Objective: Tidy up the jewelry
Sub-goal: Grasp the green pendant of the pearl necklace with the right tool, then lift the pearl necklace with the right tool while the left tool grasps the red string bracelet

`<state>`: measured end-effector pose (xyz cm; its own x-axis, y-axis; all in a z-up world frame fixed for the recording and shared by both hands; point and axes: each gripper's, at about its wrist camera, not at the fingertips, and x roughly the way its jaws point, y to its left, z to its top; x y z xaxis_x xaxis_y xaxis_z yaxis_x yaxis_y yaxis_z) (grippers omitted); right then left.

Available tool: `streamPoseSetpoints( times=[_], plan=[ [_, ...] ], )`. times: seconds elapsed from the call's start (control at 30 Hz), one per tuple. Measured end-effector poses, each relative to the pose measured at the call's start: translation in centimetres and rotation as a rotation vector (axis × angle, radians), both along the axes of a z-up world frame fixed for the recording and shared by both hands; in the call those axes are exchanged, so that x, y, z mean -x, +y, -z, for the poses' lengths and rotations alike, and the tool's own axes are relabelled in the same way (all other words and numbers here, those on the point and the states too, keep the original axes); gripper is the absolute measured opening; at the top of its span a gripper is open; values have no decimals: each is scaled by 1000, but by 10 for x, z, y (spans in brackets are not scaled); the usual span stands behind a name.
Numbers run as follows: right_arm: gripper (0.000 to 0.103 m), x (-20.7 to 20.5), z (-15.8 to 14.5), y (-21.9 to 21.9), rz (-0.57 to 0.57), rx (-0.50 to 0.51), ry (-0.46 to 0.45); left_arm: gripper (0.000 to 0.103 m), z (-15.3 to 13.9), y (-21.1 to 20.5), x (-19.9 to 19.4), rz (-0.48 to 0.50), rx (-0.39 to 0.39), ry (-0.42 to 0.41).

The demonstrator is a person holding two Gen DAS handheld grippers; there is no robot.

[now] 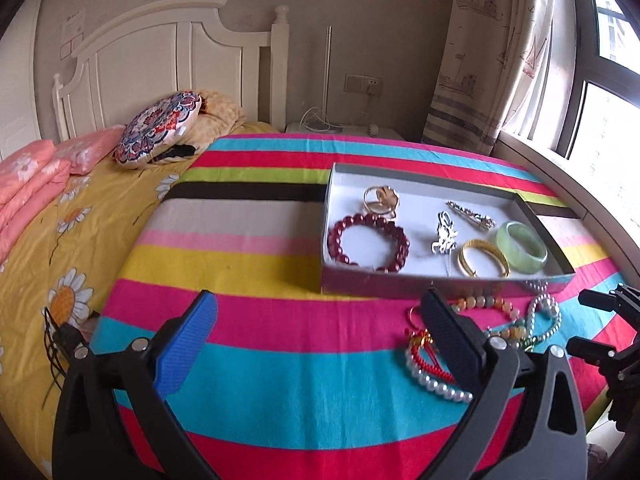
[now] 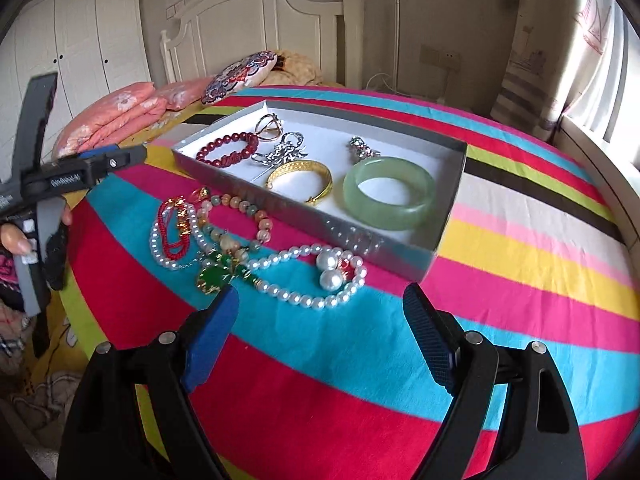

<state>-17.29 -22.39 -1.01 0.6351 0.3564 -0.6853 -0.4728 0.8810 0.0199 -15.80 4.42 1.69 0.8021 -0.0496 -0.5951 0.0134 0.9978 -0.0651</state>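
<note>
The right wrist view shows the whole loose pile (image 2: 256,248) on the striped cloth (image 2: 520,288), near the box (image 2: 452,200); the left wrist view hides part of it behind a finger. Six pieces lie inside the box: red bead bracelet (image 1: 368,245), gold bangle (image 1: 485,258), green bangle (image 1: 522,245), two silver pieces and one gold ornament. Left gripper (image 1: 320,320) and right gripper (image 2: 320,312) both gape wide, holding nothing.

Daylight pours in from the window (image 1: 604,92) on the right, blown out to pure white there. The room is bright enough and colours on the striped cloth (image 1: 280,364) pop. Shadows are soft. Heavy fisheye bend toward the edges, with dark corners. The back wall (image 1: 360,20) looks a bit grainy and soft.
</note>
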Motion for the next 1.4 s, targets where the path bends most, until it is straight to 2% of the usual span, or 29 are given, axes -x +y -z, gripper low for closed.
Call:
streamPoseSetpoints(
  times=[0.13,0.23,0.3,0.4,0.5,0.63,0.77,0.93,1.0,1.13,1.23,1.33,1.4],
  plan=[
    [75,3,-1,4,-5,17,-10,100,7,6,-6,12,51,24],
    [62,4,0,16,-42,64,-31,100,12,17,-11,11,123,55],
    [50,3,3,26,-67,116,-34,100,17,20,-16,0,150,98],
    [40,2,7,39,-114,162,-20,100,19,20,-19,3,146,120],
    [35,1,11,47,-153,200,-16,100,19,16,-19,23,137,118],
    [32,-4,10,57,-214,241,-11,100,20,15,-20,32,143,122],
    [29,-13,9,63,-291,219,43,101,20,17,-20,33,150,123],
    [27,-26,11,56,-335,102,94,100,21,16,-21,39,157,126],
    [11,-22,11,56,-317,115,67,100,22,16,-20,40,159,129],
    [10,-3,10,62,-269,193,-36,100,22,16,-21,41,162,134],
    [10,14,-3,59,-196,198,-145,101,22,15,-21,47,164,132],
    [10,30,-19,61,-114,292,-332,100,22,13,-21,61,160,133],
    [10,33,-30,57,-82,292,-393,100,22,11,-21,74,154,136]
  ],
)
